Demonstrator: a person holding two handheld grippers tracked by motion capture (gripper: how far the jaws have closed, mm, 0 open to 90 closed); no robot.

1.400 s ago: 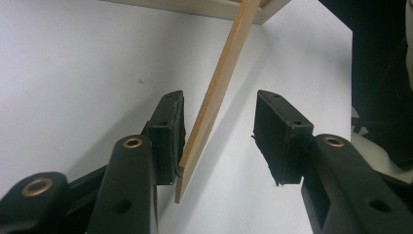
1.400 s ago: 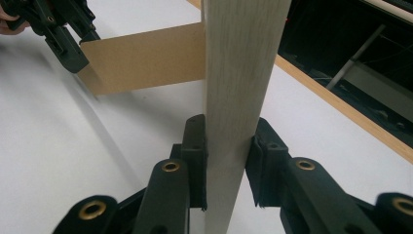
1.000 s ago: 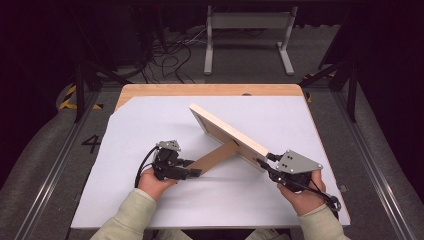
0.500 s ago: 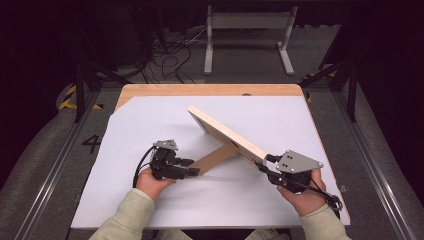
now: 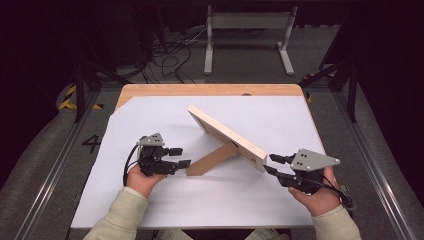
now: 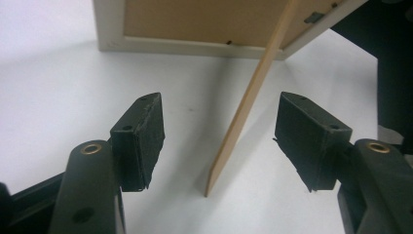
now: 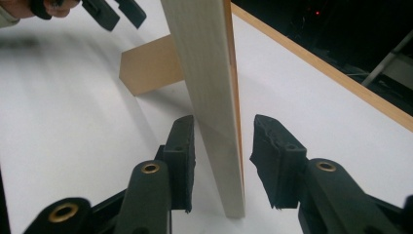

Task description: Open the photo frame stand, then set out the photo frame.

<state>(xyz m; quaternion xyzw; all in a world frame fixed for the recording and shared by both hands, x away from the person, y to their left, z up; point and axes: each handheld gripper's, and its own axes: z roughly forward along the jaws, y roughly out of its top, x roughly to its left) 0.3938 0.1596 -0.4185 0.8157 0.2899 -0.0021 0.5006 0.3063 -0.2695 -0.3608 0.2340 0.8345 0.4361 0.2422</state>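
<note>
From the high view, the left tongs (image 5: 177,156) sit in the person's left hand (image 5: 141,177) at the near-left of the table (image 5: 150,210), w/ a black cable looping off the back. Jaws are spread wide and hold nothing; tips point right, toward the foot of the prop leg (image 5: 212,159), just beside it but not touching. In the left gripper view the left tongs (image 6: 219,136) frame that leg (image 6: 248,105) edge-on: a thin tan board rising from the white sheet between the two black pads, w/ clear gaps both sides, nearer the right pad. Behind it the frame's back (image 6: 204,22) shows: pale border, brown backing, a small clip at upper right. Center of the table, the picture frame (image 5: 227,137) stands tilted on its long edge, running diagonally from far-left to near-right, leaning back on the leg. The table is covered by a white sheet, w/ a wood strip bare along the far edge. At the right, the right tongs (image 5: 274,165), in the right hand (image 5: 315,192), carry a grey three-cornered plate on top and meet the frame's near-right end. In the right gripper view the right tongs (image 7: 221,161) straddle the frame's pale end edge (image 7: 212,97): jaws part open, left pad about touching the frame, right pad w/ a small gap, so not clamped. The leg (image 7: 151,66) is seen beyond, and the other tongs (image 7: 114,12) at top left.
</note>
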